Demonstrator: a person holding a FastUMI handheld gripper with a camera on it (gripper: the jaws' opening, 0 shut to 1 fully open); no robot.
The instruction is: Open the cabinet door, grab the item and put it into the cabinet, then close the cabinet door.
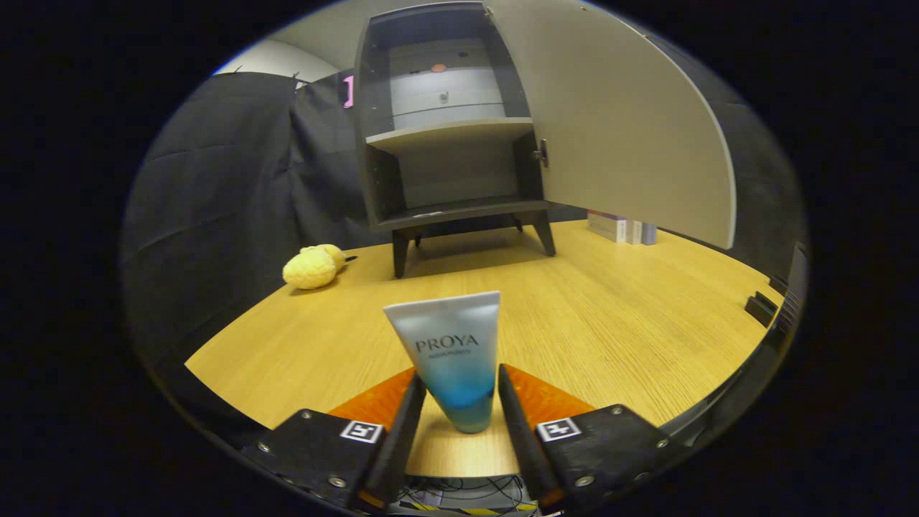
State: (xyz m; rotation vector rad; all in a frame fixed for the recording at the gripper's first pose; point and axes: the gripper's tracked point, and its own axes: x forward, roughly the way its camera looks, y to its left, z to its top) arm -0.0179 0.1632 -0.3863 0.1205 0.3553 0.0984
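The gripper (459,402) sits low and close, and its jaws pinch a tube (452,352) between them. Both fingers (402,424) press on the tube's lower end, where it is blue. The tube stands up with its wide flat end on top, held above the counter (610,323) — a wooden top with a light grain.

Past the tube, the counter is bare wood for a good way. Off to the left, near the cabinet's front leg, lies a soft yellow toy (312,267). It is well to the side, not between the tube and the cabinet.

Farther back stands the cabinet (445,129) on short dark legs. Its door (617,129) is swung wide open to the right. Inside there is a shelf (449,133) in the middle, with room above and below it. Behind the open door, at the back of the counter, stand a few small boxes (621,228) — near the cabinet's right leg.
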